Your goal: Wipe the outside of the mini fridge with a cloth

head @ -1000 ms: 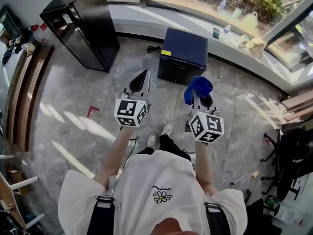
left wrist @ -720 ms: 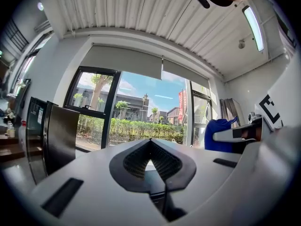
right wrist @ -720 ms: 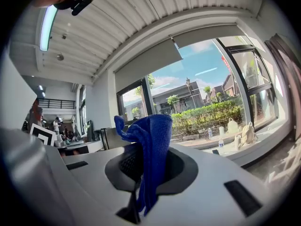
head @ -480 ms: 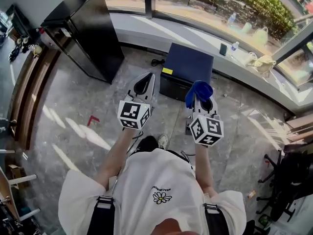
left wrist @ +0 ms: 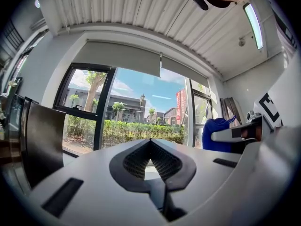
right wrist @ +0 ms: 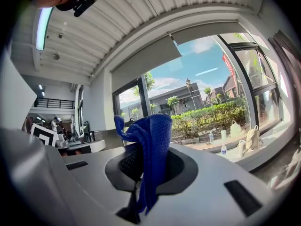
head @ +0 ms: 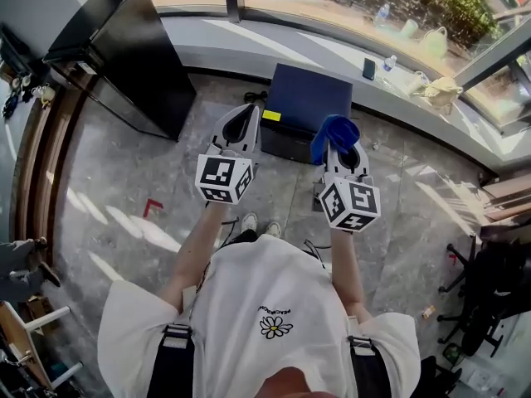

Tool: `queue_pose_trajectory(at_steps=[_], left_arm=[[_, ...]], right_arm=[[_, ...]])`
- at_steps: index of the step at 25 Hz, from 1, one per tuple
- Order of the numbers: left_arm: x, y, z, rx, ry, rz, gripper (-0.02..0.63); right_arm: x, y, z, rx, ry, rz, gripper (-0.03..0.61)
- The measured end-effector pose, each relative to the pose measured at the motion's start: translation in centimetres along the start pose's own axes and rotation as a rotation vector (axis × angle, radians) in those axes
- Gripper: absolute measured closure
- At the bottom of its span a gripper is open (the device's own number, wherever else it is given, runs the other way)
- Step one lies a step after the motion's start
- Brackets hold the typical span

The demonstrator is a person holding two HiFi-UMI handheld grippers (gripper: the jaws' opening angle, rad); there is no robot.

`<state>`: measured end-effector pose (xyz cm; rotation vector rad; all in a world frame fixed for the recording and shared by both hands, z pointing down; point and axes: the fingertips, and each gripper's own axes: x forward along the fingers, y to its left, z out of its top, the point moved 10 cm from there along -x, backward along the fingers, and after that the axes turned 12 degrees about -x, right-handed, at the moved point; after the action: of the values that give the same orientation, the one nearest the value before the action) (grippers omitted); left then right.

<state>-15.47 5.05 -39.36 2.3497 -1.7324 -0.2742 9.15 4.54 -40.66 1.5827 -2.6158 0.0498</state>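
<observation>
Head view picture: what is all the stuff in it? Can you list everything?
mini fridge: one, dark blue, on the floor by the window
yellow sticker: one, yellow, on the mini fridge's top corner
tall cabinet: one, black, upper left
cloth: one, blue, in the right gripper's jaws
floor mark: one, red, on the floor at the left
water bottle: one, clear, on the window ledge
bags: two, pale, on the window ledge at the right
office chair: one, black, right edge
shoes: two, white, on the floor below the grippers
left gripper: one, white, shut, empty
right gripper: one, white, shut on the cloth
</observation>
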Motion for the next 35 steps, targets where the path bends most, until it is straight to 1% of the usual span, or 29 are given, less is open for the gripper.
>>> queue_pose_trajectory(at_steps=[5, 9, 12, 14, 17, 20, 23, 25, 28, 30, 33, 35], left_arm=[[2.1, 1.3, 0.3, -0.016, -0.002, -0.011, 0.609], [3.8, 1.8, -0.5, -0.010, 0.034, -0.013, 0.609], [5.3, 2.4, -2.1, 0.012, 0.044, -0.021, 0.609], [6.4, 3.5, -4.3, 0.041, 0.027, -0.026, 0.609], [8.2, 5.9, -9.6, 0.068, -0.009, -0.006, 0.609], [9.6, 8.9, -16.2, 0.081, -0.031, 0.014, 0.609], [11.2, 12.3, -24.2, 0.087, -0.042, 0.020, 0.609], [12.0, 14.6, -29.9, 0.090, -0.029, 0.021, 0.609], [12.8, 17.4, -37.7, 0.085, -0.005, 0.001, 0.609], [13.2, 18.7, -42.4, 0.066, -0.005, -0.019, 0.609], [12.8, 20.3, -48.6, 0.019, -0.015, -0.052, 0.609], [12.1, 20.9, -51.6, 0.012, -0.010, -0.069, 0.609]], right_arm=[[2.0, -0.5, 0.0, 0.005, 0.006, -0.025, 0.526], [3.3, -1.2, -0.5, 0.000, 0.036, -0.036, 0.526], [4.5, -1.8, -2.1, -0.013, 0.046, -0.032, 0.526], [5.7, -2.0, -4.5, -0.036, 0.035, -0.025, 0.526], [7.8, -2.6, -10.1, -0.068, 0.012, -0.017, 0.526], [10.0, -3.1, -17.2, -0.055, -0.011, -0.011, 0.526], [12.5, -3.3, -25.3, -0.023, -0.050, 0.018, 0.526], [14.3, -3.2, -31.0, 0.000, -0.068, 0.049, 0.526], [16.7, -3.3, -38.6, 0.064, -0.113, 0.096, 0.526], [17.9, -3.7, -43.0, 0.096, -0.144, 0.116, 0.526], [18.6, -3.6, -48.3, 0.085, -0.177, 0.126, 0.526], [18.5, -3.1, -51.2, 0.079, -0.190, 0.129, 0.526]])
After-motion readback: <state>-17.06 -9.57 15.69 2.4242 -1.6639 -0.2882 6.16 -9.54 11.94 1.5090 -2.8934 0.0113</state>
